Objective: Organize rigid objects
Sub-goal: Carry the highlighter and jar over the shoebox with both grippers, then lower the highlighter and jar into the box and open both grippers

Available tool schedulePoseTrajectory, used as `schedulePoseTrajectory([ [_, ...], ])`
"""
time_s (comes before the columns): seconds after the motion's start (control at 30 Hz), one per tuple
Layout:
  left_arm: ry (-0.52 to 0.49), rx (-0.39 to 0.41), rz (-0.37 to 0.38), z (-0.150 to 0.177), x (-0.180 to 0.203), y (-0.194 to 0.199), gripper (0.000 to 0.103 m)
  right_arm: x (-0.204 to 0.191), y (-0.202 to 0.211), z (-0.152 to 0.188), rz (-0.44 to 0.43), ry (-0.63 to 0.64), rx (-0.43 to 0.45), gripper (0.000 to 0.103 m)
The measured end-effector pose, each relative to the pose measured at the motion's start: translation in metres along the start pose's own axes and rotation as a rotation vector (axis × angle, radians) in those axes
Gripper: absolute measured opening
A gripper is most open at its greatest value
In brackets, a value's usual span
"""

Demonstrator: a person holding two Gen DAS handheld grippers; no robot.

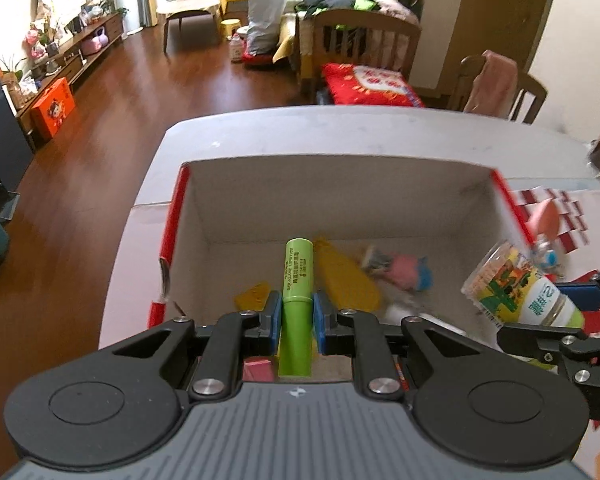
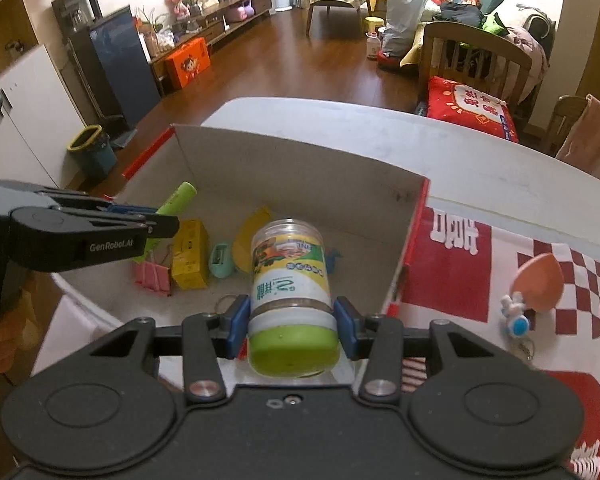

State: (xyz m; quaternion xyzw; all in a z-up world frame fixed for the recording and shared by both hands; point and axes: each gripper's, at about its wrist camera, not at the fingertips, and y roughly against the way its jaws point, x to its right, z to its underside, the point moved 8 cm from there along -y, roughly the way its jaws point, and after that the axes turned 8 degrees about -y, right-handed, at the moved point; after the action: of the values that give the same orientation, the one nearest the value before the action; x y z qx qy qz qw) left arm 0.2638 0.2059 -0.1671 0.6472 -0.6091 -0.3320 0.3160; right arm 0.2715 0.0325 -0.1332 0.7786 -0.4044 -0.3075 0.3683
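While left gripper (image 1: pixel 296 322) pinches green plastic lipstick tube (image 1: pixel 298 280) & right gripper (image 2: pixel 290 326) clamps green-lidded clear jar (image 2: pixel 290 280), only right view shows yellow carton (image 2: pixel 190 254) in cardboard box (image 2: pixel 300 168).

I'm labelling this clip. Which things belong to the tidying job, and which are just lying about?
In the job: green tube in left gripper; jar in right gripper; cardboard box.
Lying about: peach sponge; blue keychain.
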Motion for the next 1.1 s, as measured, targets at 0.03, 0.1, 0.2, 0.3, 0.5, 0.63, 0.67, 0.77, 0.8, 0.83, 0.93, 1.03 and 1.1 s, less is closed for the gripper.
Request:
schedulePoseTrajectory([
  [0.03,0.003,-0.005,-0.003,0.000,-0.003,-0.004,0.016,-0.001,-0.005,-0.002,0.005,-0.001,-0.006,0.044],
  [0.1,-0.003,-0.014,-0.003,-0.001,-0.006,-0.013,0.016,-0.002,-0.014,-0.005,0.011,-0.004,-0.015,0.044],
  [0.2,-0.029,-0.019,-0.005,-0.006,-0.007,-0.024,0.016,-0.003,-0.028,-0.009,0.021,0.000,-0.029,0.044],
  [0.3,-0.029,-0.031,0.008,-0.011,-0.008,-0.035,0.016,-0.004,-0.042,-0.009,0.026,-0.003,-0.048,0.044],
  [0.5,-0.040,-0.077,0.013,-0.012,-0.006,-0.052,0.016,-0.009,-0.054,-0.006,0.027,0.008,-0.076,0.044],
  [0.63,-0.045,-0.139,0.035,-0.008,-0.003,-0.062,0.016,-0.013,-0.055,-0.005,0.029,0.031,-0.081,0.044],
  [0.67,-0.049,-0.145,0.037,-0.008,-0.003,-0.063,0.016,-0.014,-0.055,-0.005,0.030,0.033,-0.082,0.044],
  [0.77,-0.057,-0.149,0.036,-0.011,-0.003,-0.064,0.016,-0.018,-0.054,-0.004,0.027,0.034,-0.085,0.044],
  [0.8,-0.058,-0.150,0.038,-0.012,-0.002,-0.064,0.016,-0.017,-0.056,-0.006,0.027,0.034,-0.087,0.044],
  [0.83,-0.057,-0.151,0.036,-0.011,-0.002,-0.064,0.016,-0.016,-0.056,-0.006,0.028,0.032,-0.089,0.044],
  [0.93,-0.059,-0.156,0.028,-0.013,-0.001,-0.063,0.016,-0.014,-0.057,-0.008,0.027,0.027,-0.097,0.044],
  [1.03,-0.060,-0.157,0.023,-0.013,0.000,-0.062,0.016,-0.014,-0.056,-0.010,0.035,0.031,-0.106,0.044],
  [1.1,-0.055,-0.160,0.024,-0.013,0.000,-0.061,0.016,-0.013,-0.054,-0.009,0.032,0.028,-0.106,0.044],
])
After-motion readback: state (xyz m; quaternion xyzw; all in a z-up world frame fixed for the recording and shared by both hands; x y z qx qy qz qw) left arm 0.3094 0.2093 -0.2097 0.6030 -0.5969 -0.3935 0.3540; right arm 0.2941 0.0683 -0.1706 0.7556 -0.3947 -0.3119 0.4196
